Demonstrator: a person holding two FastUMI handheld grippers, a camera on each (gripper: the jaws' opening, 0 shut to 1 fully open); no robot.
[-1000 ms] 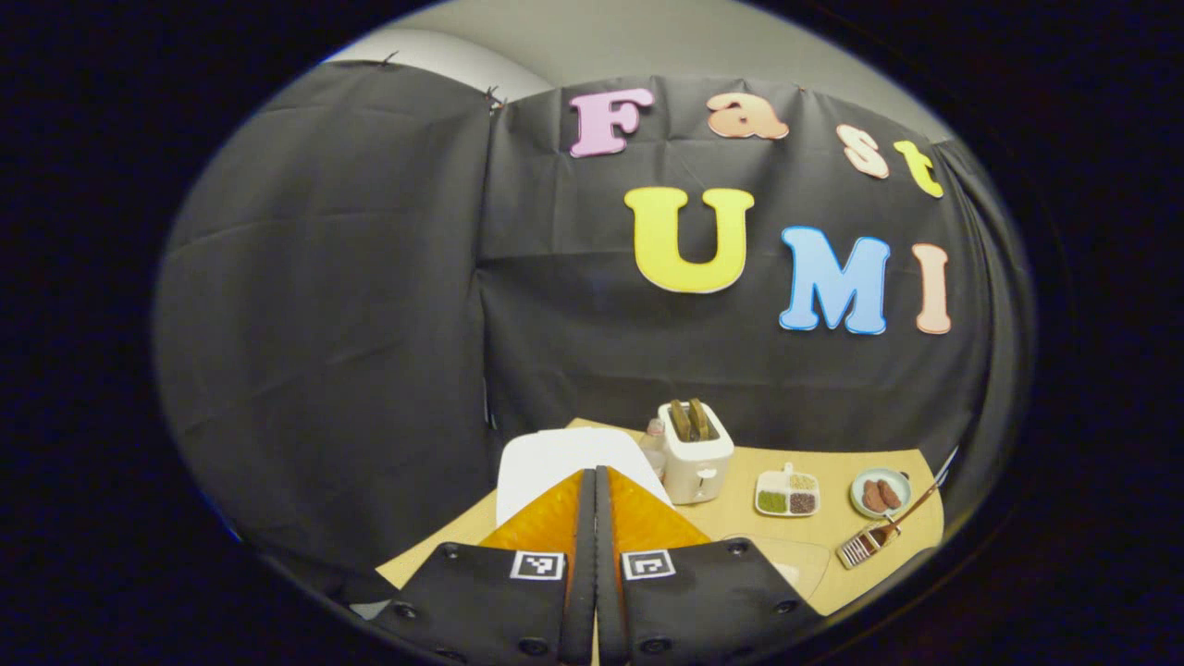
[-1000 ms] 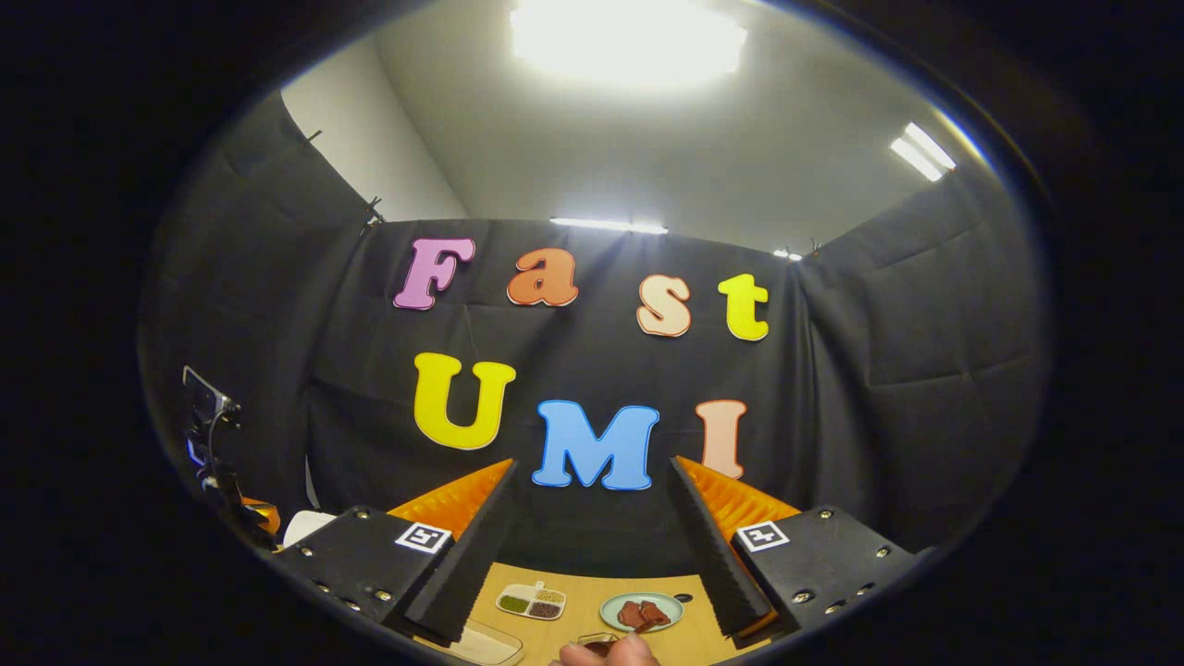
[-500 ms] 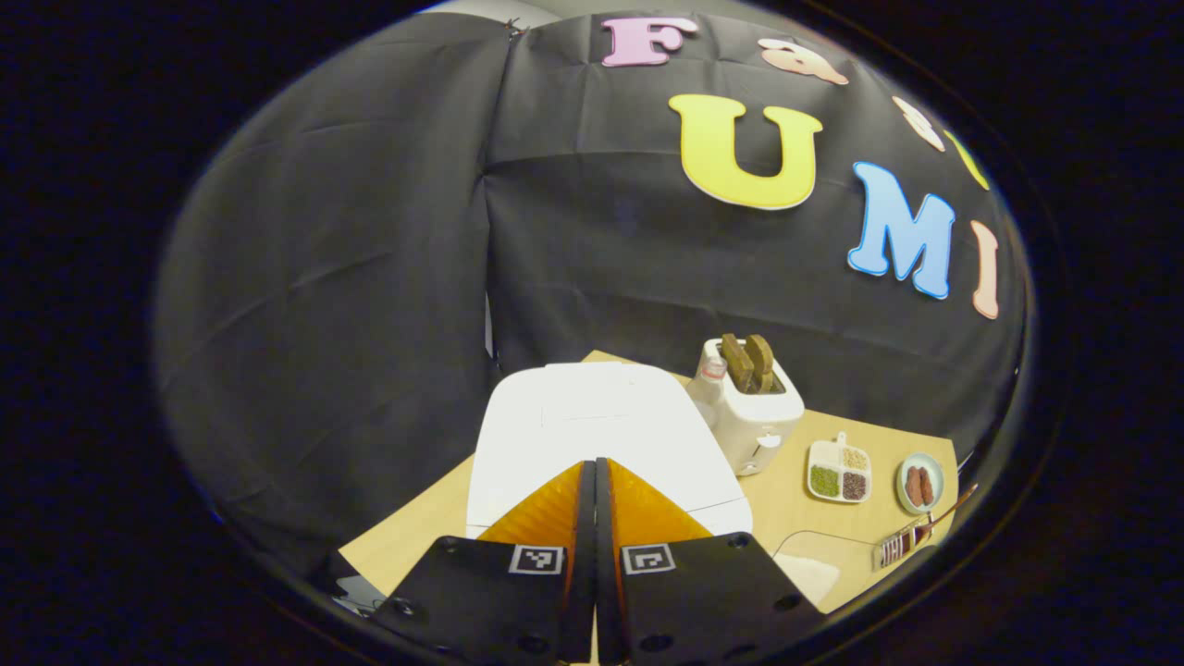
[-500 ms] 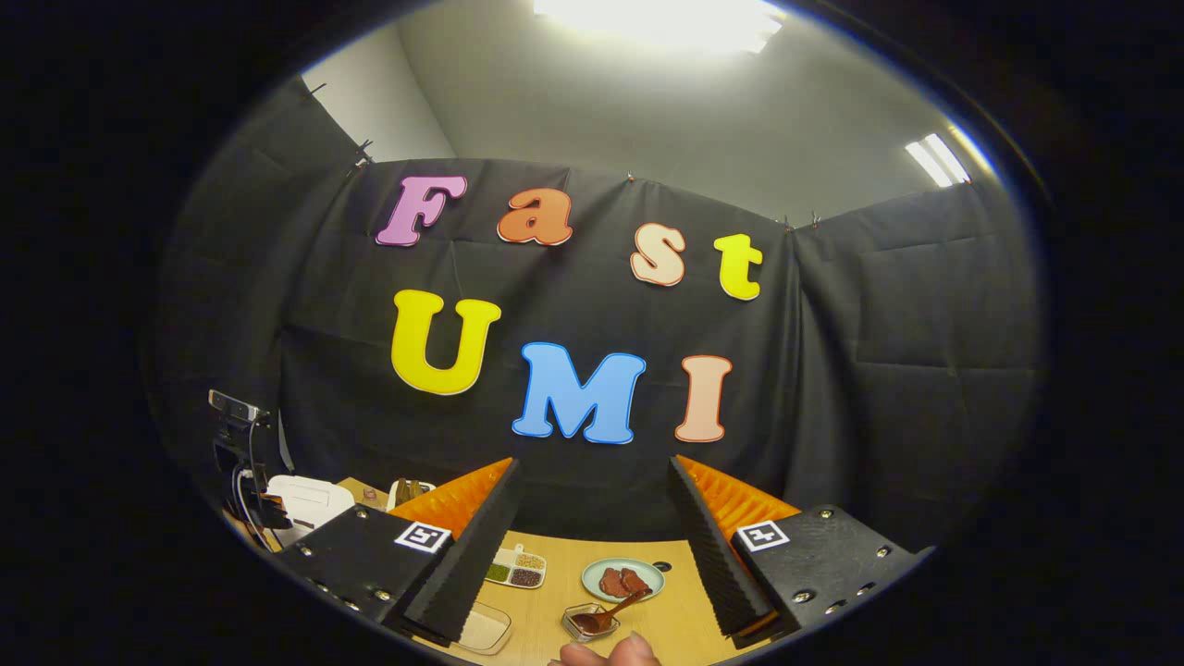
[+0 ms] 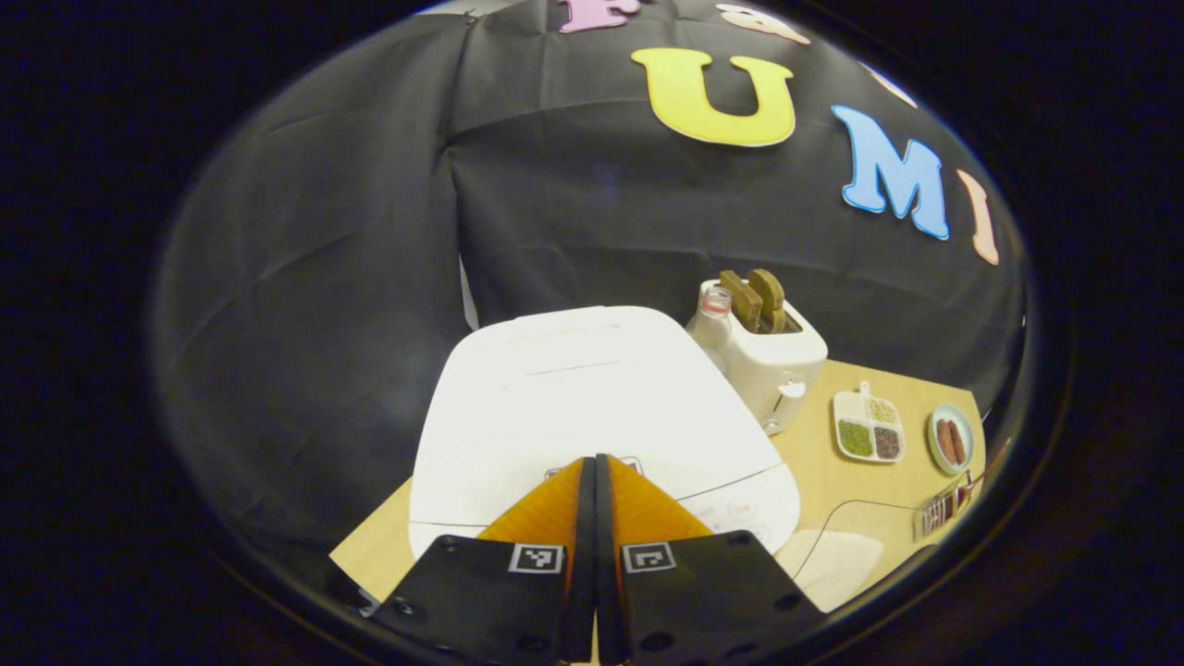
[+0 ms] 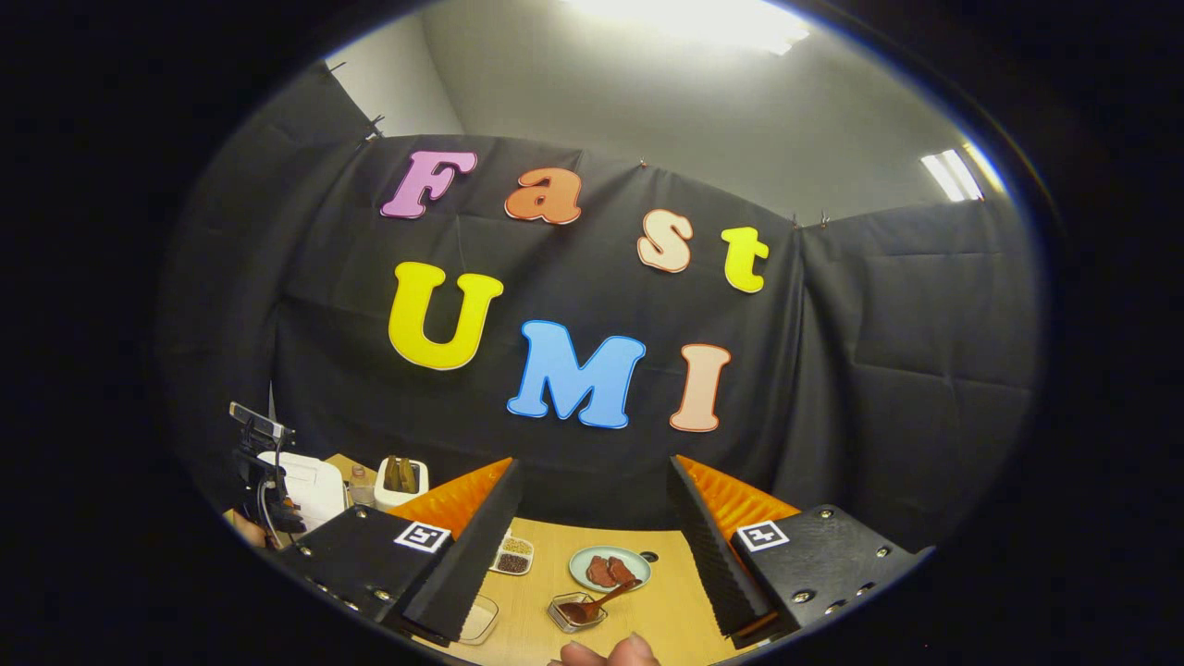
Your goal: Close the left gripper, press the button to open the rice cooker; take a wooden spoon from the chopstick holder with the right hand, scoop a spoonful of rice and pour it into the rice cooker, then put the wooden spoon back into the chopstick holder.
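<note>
The white rice cooker (image 5: 592, 393) stands with its lid down right in front of my left gripper (image 5: 594, 461), which is shut with nothing between its fingers. Its tips hover over the lid's front edge, by the button panel. To the far right the wooden spoon (image 5: 973, 479) leans in the chopstick holder (image 5: 939, 507), beside a clear container of rice (image 5: 837, 555). My right gripper (image 6: 594, 470) is open and empty, held high above the table. Below it are the spoon (image 6: 603, 599) in its holder (image 6: 575, 612) and the rice container (image 6: 479, 618).
A white toaster (image 5: 772, 356) with two slices and a small bottle (image 5: 712, 319) stand behind the cooker. A divided dish of grains (image 5: 868, 427) and a plate of sausages (image 5: 949, 438) lie on the wooden table (image 5: 823, 472). A person's fingertip (image 6: 606, 652) shows at the bottom edge.
My left gripper has tilted down and moved in toward the rice cooker, which now looks much larger. The right gripper has tipped slightly down, bringing more of the table into sight.
</note>
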